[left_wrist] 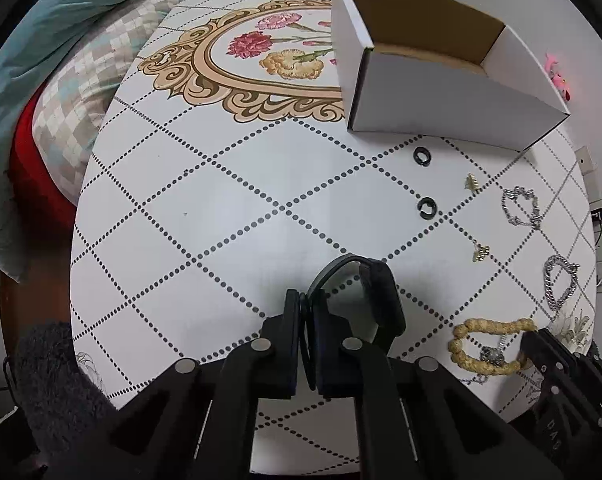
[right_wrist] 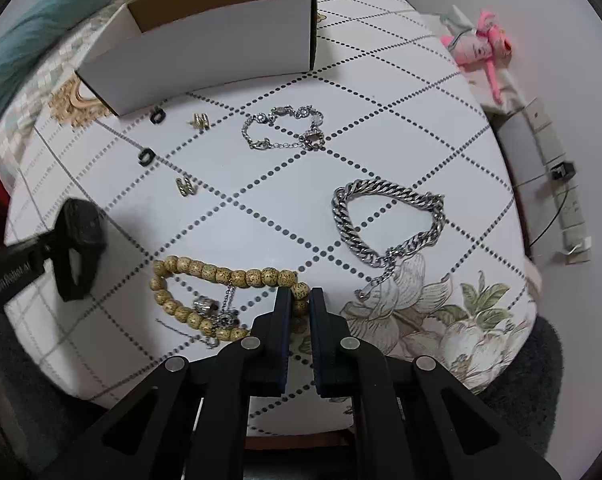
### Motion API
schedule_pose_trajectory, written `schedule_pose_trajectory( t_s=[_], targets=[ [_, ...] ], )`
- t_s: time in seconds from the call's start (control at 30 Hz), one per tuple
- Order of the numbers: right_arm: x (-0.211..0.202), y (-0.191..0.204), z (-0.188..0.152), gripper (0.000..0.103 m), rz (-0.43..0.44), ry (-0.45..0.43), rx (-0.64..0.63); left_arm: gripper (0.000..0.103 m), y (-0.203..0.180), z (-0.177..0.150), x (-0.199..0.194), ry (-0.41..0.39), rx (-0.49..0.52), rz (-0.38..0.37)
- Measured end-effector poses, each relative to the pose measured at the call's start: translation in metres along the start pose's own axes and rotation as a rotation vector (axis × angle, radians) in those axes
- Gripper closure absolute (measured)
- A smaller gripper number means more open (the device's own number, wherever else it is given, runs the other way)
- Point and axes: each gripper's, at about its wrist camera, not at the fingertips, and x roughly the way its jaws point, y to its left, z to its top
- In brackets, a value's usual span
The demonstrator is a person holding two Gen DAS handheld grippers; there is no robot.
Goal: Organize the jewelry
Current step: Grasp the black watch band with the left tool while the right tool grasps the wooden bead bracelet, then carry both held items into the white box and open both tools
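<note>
My left gripper (left_wrist: 305, 300) is shut on the strap of a black watch (left_wrist: 381, 300) and holds it above the table; it also shows in the right wrist view (right_wrist: 77, 248). My right gripper (right_wrist: 301, 294) is closed on the right end of a tan bead bracelet (right_wrist: 221, 272) that lies on the table, also seen in the left wrist view (left_wrist: 489, 346). An open white box (left_wrist: 441, 80) stands at the back. In front of it lie two black rings (right_wrist: 146, 156), two gold earrings (right_wrist: 185, 187), a thin silver bracelet (right_wrist: 285, 128) and a heavy silver chain bracelet (right_wrist: 385, 220).
The round table (left_wrist: 221, 200) has a white dotted-diamond cloth with flower prints. Bedding and pillows (left_wrist: 61, 60) lie past its left edge. A pink toy (right_wrist: 481, 44) and a power strip (right_wrist: 557, 176) sit by the wall on the right.
</note>
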Motion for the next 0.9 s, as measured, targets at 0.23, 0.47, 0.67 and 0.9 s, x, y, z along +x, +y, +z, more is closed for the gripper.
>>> schedule_pose_trajectory(
  t_s=[0.23, 0.47, 0.67, 0.9],
  targets=[
    [-0.048, -0.002, 0.015, 0.094, 0.130, -0.079, 0.007, 0.100, 0.020, 0.005, -0.055, -0.052, -0.024, -0.063],
    [-0.112, 0.000, 0.074, 0.094, 0.242, -0.191, -0.033, 0.100, 0.001, 0.061, -0.109, -0.157, -0.027, -0.164],
    [-0.139, -0.004, 0.152, 0.094, 0.273, -0.262, -0.050, 0.100, -0.008, 0.125, -0.123, -0.205, -0.012, -0.174],
    [-0.111, 0.009, 0.218, 0.094, 0.282, -0.173, -0.068, 0.099, -0.012, 0.176, -0.094, -0.119, -0.006, -0.205]
  ],
)
